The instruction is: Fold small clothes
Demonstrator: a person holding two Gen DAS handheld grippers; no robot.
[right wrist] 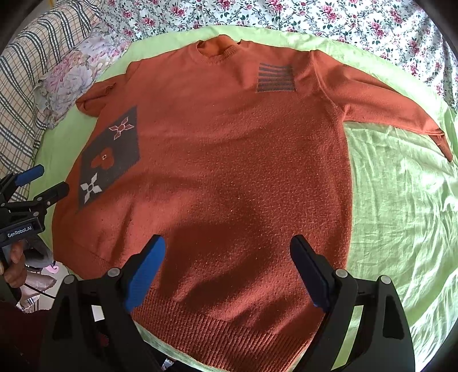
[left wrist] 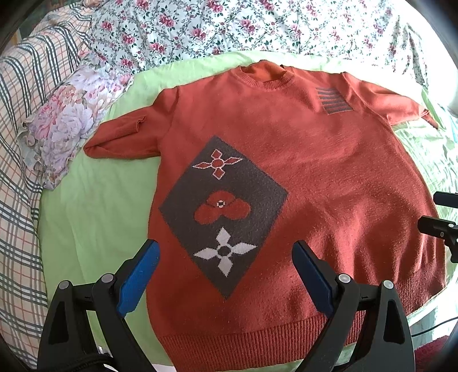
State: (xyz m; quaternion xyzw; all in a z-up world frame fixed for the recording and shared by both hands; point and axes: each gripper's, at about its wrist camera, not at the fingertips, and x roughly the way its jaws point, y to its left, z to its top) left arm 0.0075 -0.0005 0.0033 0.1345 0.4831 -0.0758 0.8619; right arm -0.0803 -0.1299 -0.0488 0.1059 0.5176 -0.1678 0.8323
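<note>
An orange knitted sweater (left wrist: 329, 177) lies flat, front up, on a light green sheet (left wrist: 94, 217), its collar far from me and its ribbed hem near me. It bears a grey diamond with flower motifs (left wrist: 223, 211) and a small striped patch (left wrist: 333, 100). The left sleeve (left wrist: 120, 137) is doubled back on itself; the right sleeve (right wrist: 383, 106) stretches out to the side. My left gripper (left wrist: 224, 250) hovers open above the lower left of the sweater (right wrist: 229, 171), with nothing between its blue pads. Over the hem's middle my right gripper (right wrist: 227, 246) also stands open and holds nothing.
A floral quilt (left wrist: 229, 25) is bunched along the far side. A pastel flowered pillow (left wrist: 63, 126) and a plaid blanket (left wrist: 20, 160) lie at the left. The left gripper (right wrist: 43, 181), in a person's hand (right wrist: 14, 263), shows at the right wrist view's left edge. Bare green sheet (right wrist: 400, 206) spreads to the right.
</note>
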